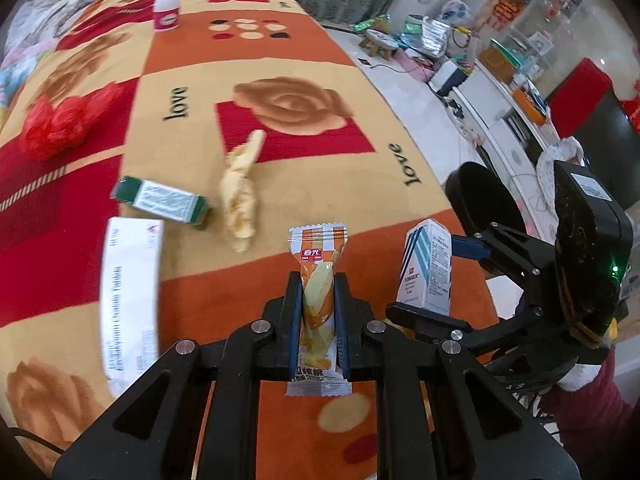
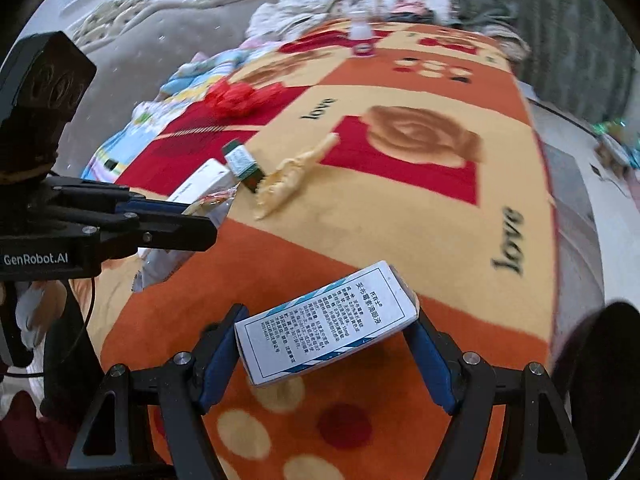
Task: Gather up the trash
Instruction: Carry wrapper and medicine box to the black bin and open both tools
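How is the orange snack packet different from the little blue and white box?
The snack packet is a soft, crinkly wrapper, orange and white; the blue-striped box is stiff cardboard with small printed text. The left gripper pinches the packet narrowly, while the right gripper spreads wide around the box. Both are held above the blanket.

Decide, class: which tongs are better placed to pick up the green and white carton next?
Neither is free, but the left tongs, shut on an orange snack wrapper, are nearer the green and white carton. The right tongs hold a blue-striped white box.
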`<action>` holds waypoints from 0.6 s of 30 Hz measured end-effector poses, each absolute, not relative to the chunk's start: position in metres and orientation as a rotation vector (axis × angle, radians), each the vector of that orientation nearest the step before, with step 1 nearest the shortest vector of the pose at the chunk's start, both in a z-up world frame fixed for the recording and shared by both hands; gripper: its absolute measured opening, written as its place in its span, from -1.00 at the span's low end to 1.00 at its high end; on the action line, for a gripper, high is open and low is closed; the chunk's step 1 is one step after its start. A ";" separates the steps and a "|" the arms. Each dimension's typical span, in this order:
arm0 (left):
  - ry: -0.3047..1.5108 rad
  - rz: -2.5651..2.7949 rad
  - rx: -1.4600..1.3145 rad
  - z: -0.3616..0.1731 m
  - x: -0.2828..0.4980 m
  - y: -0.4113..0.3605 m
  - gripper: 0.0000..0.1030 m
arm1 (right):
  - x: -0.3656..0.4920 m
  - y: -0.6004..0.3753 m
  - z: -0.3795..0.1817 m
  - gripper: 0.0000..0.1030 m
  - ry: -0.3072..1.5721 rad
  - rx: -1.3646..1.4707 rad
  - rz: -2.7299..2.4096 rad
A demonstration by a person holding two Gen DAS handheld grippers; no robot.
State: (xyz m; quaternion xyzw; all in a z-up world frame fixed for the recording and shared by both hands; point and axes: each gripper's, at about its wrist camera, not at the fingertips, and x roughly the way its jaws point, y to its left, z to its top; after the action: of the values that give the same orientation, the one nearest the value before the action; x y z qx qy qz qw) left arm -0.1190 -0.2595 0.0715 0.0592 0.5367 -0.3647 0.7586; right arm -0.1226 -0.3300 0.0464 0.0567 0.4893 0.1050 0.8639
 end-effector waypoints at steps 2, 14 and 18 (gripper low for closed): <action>1.165 -0.805 0.141 0.072 -0.124 -0.269 -0.76 | -0.132 -0.338 0.048 0.49 1.017 0.128 0.190; 1.135 -0.864 0.232 0.070 -0.152 -0.333 -0.76 | -0.173 -0.393 0.056 0.49 0.985 0.174 0.046; 1.110 -0.875 0.270 0.070 -0.158 -0.358 -0.76 | -0.187 -0.415 0.057 0.49 0.982 0.189 -0.009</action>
State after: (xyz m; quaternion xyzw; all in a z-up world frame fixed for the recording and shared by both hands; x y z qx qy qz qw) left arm -0.1584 -0.3578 0.0696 0.1235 0.5083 -0.4006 0.7523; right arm -0.1868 -0.4153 0.0566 0.0904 0.4709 -0.0044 0.8775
